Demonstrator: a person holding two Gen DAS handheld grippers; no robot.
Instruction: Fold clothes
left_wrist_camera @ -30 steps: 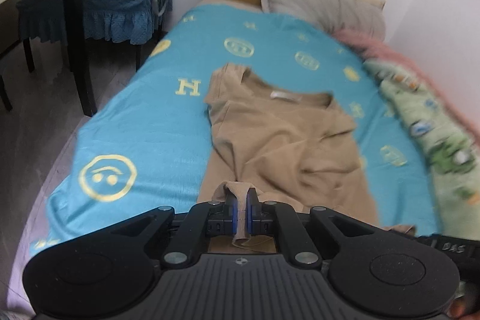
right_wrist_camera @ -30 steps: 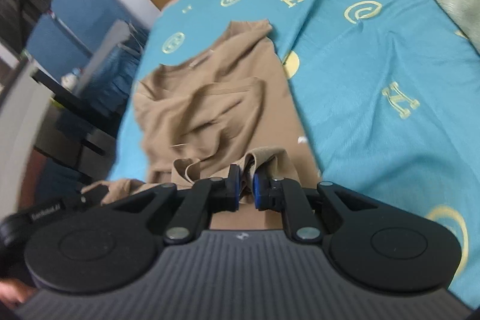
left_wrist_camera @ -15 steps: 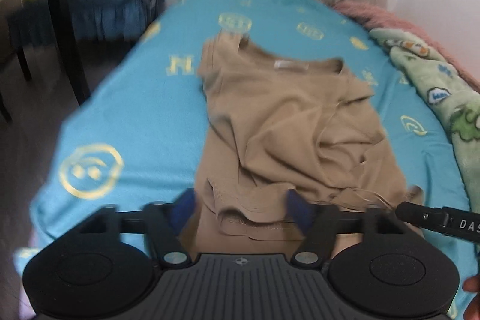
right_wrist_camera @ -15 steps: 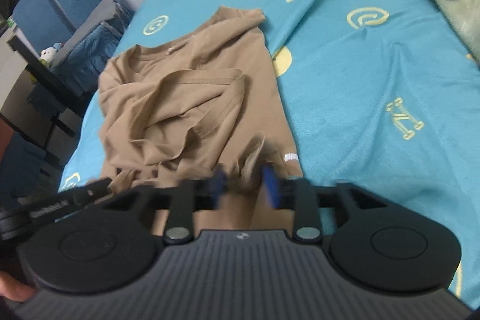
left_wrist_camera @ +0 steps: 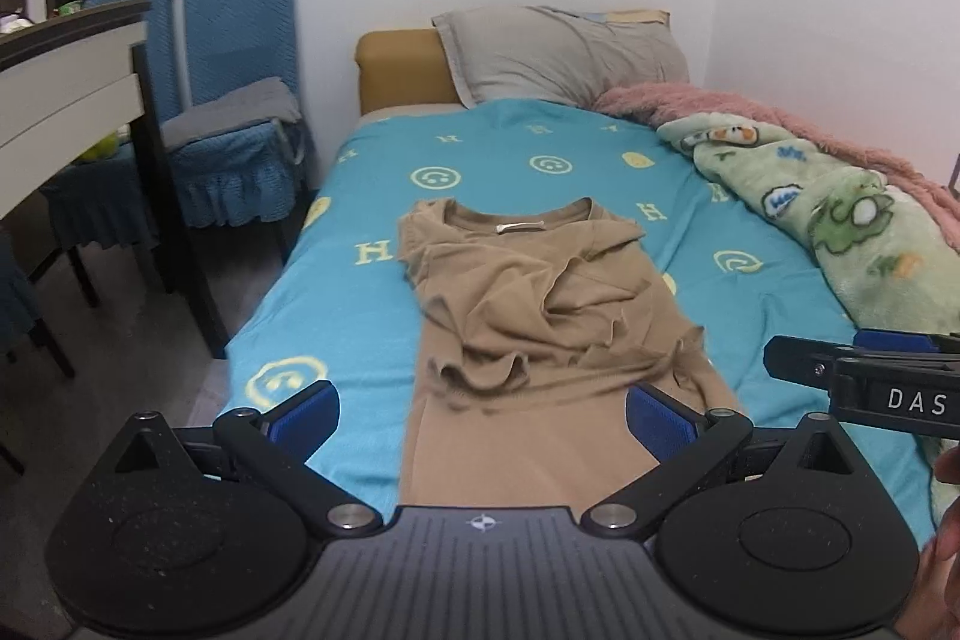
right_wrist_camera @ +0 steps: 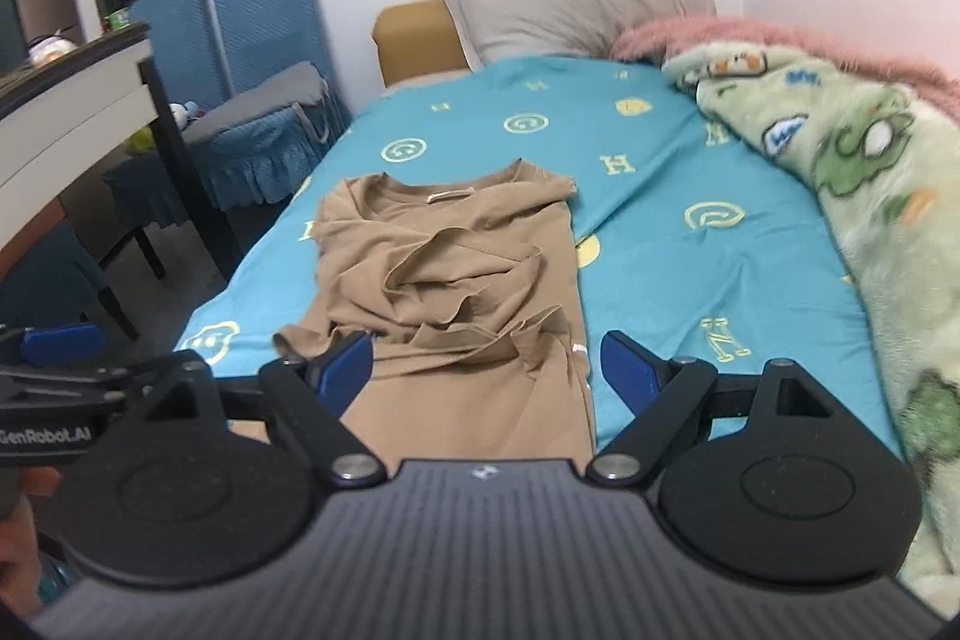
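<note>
Both grippers hang above the near end of the bed, jaws spread wide and holding nothing. Ahead of the left gripper [left_wrist_camera: 483,415] lies the tan shirt [left_wrist_camera: 540,316], lengthwise on the teal bedsheet [left_wrist_camera: 336,304], its collar at the far end toward the grey pillow [left_wrist_camera: 558,55]. The sleeves and sides seem to have been drawn inward, leaving a rumpled heap across the middle, while the smooth lower panel runs back beneath both grippers. That layout suggests a narrowed strip readied for a lengthwise fold, with the hem the likely next grab.

From the right gripper [right_wrist_camera: 486,364], the shirt's right edge runs straight and close to its right finger, with bare sheet beyond it until the green plush blanket [right_wrist_camera: 852,172] piled further right. To the left of the left gripper, the bed edge drops off near the shirt's side, with a table leg [left_wrist_camera: 174,196] and blue chairs [left_wrist_camera: 234,112] beyond. Open room lies mostly ahead, between collar and pillow.
</note>
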